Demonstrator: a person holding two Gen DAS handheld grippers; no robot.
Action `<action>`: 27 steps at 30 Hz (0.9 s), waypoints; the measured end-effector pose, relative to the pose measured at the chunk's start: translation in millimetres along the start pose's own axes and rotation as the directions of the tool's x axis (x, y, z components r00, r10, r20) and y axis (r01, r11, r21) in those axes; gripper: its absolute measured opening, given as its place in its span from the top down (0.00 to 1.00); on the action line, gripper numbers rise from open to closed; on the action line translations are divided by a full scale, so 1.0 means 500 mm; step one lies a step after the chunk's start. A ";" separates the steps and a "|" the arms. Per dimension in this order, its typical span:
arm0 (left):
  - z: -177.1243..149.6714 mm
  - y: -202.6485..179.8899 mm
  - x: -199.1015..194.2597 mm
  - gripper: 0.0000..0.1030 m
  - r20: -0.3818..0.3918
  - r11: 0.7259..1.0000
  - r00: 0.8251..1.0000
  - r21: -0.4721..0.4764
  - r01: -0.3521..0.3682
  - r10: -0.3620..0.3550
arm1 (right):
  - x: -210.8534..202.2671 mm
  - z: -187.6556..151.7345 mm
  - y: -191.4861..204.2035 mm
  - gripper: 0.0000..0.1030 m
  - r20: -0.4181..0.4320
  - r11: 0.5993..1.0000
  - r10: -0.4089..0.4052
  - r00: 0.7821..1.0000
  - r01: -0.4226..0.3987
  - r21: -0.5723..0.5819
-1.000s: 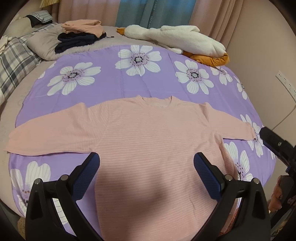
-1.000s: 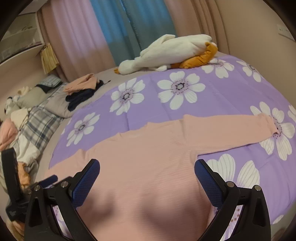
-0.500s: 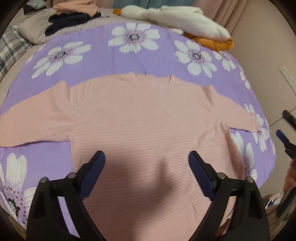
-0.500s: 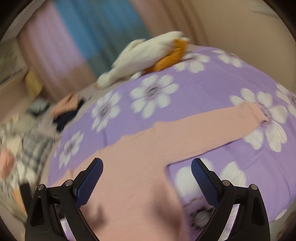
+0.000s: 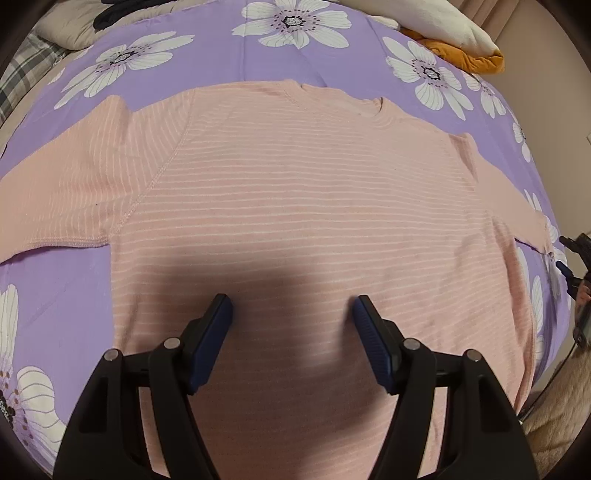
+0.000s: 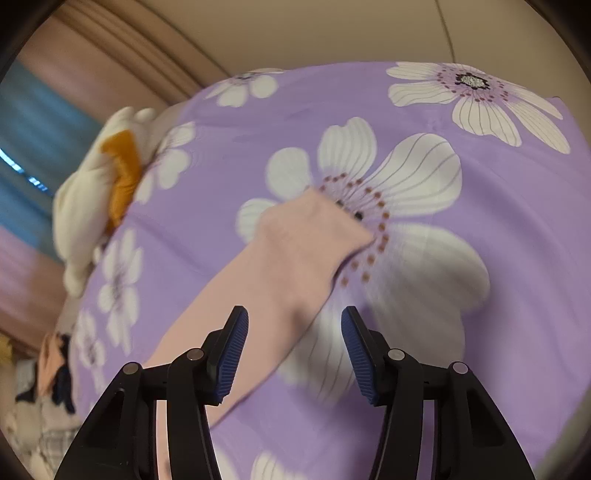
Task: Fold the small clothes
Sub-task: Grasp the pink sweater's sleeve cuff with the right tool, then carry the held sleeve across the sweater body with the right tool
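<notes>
The pink striped top (image 5: 295, 206) lay flat, sleeves out, on the flowery purple bedspread (image 5: 229, 55), ready for folding. The left gripper (image 5: 291, 314) hovered over its middle, the right gripper (image 6: 294, 325) over a sleeve (image 6: 295, 258). Both jaws had just been closing but gaped, pinching nothing.

From my left wrist view, the pink striped top (image 5: 295, 192) runs off frame at 9 o'clock, its left sleeve cut short, and its hem hides behind the left claw (image 5: 291, 314). The white plush toy (image 5: 443, 22) at 1 o'clock is cropped by the top edge. At 3 o'clock only a sliver of the right claw (image 5: 570, 258) shows. My right wrist view is smeared: the clothes pile (image 6: 55, 365) at 8 o'clock is unreadable, and I cannot tell whether the right claw touches the sleeve (image 6: 288, 280).
</notes>
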State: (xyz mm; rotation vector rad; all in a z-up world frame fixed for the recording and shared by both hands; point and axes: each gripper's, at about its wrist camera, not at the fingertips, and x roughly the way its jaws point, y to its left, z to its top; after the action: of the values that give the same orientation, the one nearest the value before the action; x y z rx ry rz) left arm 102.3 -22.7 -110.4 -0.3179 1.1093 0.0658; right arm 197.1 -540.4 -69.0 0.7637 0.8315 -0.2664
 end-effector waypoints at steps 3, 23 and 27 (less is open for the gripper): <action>0.001 0.003 0.005 0.34 0.008 1.000 1.000 0.001 -0.001 0.001 | 0.044 0.012 -0.005 0.48 -0.025 0.999 -0.030 0.999 0.031 0.037; 0.022 0.036 -0.059 0.34 0.074 0.993 0.994 -0.083 0.089 -0.082 | -0.099 0.048 0.109 0.94 0.263 0.986 -0.046 0.964 0.086 -0.142; 0.025 0.046 -0.089 0.34 0.121 0.994 0.990 -0.077 0.078 -0.069 | -0.138 0.029 0.202 0.94 0.287 0.964 0.042 0.957 0.036 -0.262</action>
State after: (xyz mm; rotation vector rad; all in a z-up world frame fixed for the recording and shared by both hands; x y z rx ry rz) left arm 88.3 7.5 -71.0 -0.4227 0.9786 0.0636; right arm 209.5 -484.3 40.0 0.4595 0.5719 -0.2509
